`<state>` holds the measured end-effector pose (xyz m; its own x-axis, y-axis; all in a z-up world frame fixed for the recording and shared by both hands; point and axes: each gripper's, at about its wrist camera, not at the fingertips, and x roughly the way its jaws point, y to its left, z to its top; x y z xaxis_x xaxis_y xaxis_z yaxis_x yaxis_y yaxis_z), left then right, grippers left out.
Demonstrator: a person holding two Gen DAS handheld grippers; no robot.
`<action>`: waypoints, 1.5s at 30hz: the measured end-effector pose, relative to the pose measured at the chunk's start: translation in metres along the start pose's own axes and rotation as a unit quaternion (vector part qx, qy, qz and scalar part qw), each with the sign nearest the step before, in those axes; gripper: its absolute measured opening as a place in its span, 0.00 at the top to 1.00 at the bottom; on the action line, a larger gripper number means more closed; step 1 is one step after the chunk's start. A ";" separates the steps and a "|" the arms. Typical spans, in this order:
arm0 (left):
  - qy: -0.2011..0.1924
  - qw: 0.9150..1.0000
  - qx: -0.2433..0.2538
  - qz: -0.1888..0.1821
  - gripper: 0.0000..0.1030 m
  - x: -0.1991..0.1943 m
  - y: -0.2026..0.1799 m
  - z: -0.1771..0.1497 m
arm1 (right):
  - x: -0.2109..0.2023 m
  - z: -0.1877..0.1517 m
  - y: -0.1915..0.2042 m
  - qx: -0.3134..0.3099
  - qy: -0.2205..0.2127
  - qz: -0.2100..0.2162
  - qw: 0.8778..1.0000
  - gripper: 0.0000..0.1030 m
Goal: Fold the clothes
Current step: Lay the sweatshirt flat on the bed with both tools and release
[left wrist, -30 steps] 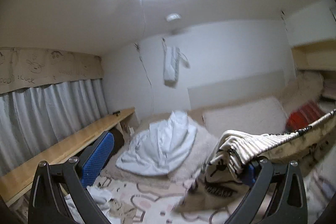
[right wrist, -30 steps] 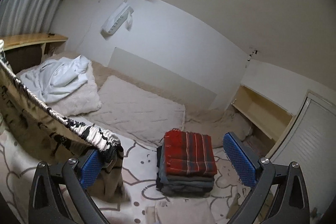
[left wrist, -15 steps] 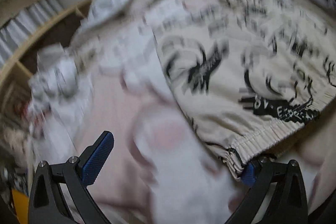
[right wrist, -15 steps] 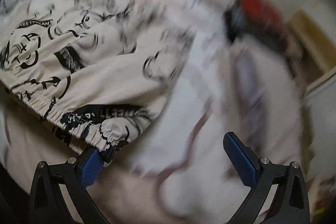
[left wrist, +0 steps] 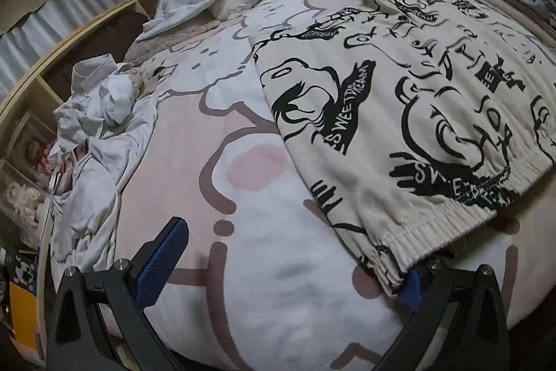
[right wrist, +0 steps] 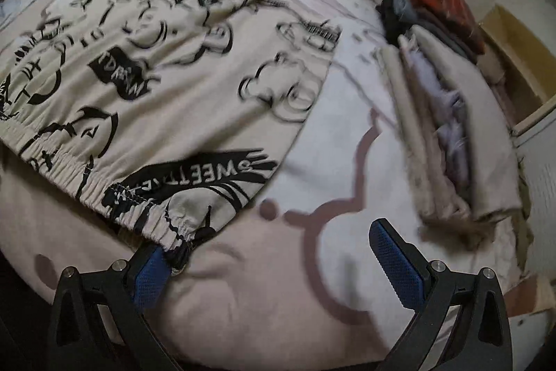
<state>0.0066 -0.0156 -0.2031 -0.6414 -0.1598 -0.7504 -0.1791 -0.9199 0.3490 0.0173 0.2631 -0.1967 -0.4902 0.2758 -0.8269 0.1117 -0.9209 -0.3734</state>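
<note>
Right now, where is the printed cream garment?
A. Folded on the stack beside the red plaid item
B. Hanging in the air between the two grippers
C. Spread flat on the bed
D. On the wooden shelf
C: the printed garment lies spread flat on the bed cover, its elastic hem nearest the cameras.

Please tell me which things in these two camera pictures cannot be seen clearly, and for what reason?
- Left wrist view: the printed garment is cut off by the right edge; its hem corner hides one blue pad, so any grip is unclear.
- Right wrist view: the folded pile is motion-blurred, so single items cannot be counted.
- Right wrist view: the garment's left part leaves the frame.
- Left wrist view: the crumpled white clothes overlap, so what they are cannot be told.
</note>
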 end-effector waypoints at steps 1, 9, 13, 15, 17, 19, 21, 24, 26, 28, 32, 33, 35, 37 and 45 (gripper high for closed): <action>-0.003 1.000 -0.002 -0.006 0.00 -0.001 0.000 0.000 | -0.003 -0.001 0.001 -0.002 -0.010 -0.005 1.000 0.00; 0.038 0.968 0.027 -0.247 0.00 -0.016 0.031 -0.006 | -0.040 -0.012 0.003 -0.022 -0.065 0.034 0.997 0.00; 0.024 0.953 0.022 -0.303 0.00 -0.034 0.058 0.009 | -0.056 -0.022 0.001 -0.016 -0.053 0.092 0.994 0.00; 0.004 0.959 0.000 -0.284 0.00 -0.034 0.075 0.031 | -0.068 -0.019 -0.008 0.023 -0.067 0.118 0.991 0.00; -0.012 0.965 -0.038 -0.259 0.01 -0.021 0.092 0.058 | -0.078 -0.011 -0.017 0.065 -0.080 0.139 0.985 0.00; -0.026 0.968 -0.080 -0.238 0.06 -0.003 0.108 0.084 | -0.076 0.004 -0.026 0.100 -0.091 0.163 0.977 0.00; -0.027 0.968 -0.110 -0.224 0.25 0.023 0.116 0.109 | -0.068 0.022 -0.029 0.123 -0.103 0.178 0.971 0.06; -0.011 0.967 -0.147 -0.209 0.35 0.066 0.118 0.145 | -0.050 0.043 -0.026 0.136 -0.105 0.192 0.966 0.36; 0.004 0.965 -0.160 -0.208 0.40 0.094 0.114 0.163 | -0.026 0.047 -0.016 0.131 -0.080 0.205 0.966 0.56; 0.028 0.967 -0.153 -0.202 0.49 0.122 0.105 0.179 | -0.001 0.044 -0.006 0.129 -0.039 0.214 0.968 0.65; 0.071 0.975 -0.132 -0.165 0.52 0.167 0.088 0.196 | 0.025 0.030 0.007 0.127 -0.021 0.217 0.968 0.65; 0.079 0.973 -0.135 -0.169 0.52 0.176 0.086 0.198 | 0.023 0.028 0.009 0.123 -0.032 0.211 0.969 0.65; 0.095 0.969 -0.139 -0.179 0.52 0.189 0.081 0.202 | 0.021 0.028 0.013 0.116 -0.035 0.199 0.973 0.65; 0.102 0.968 -0.138 -0.182 0.59 0.195 0.075 0.204 | 0.022 0.029 0.015 0.115 -0.035 0.195 0.973 0.65; 0.063 0.979 -0.154 -0.117 0.96 0.178 0.106 0.195 | 0.024 0.027 0.010 0.120 -0.037 0.200 0.972 0.65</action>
<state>-0.2721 -0.0713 -0.1904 -0.5089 0.0440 -0.8597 -0.0646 -0.9978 -0.0128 -0.0165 0.2527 -0.2091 -0.5106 -0.1303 -0.8499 0.1056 -0.9905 0.0884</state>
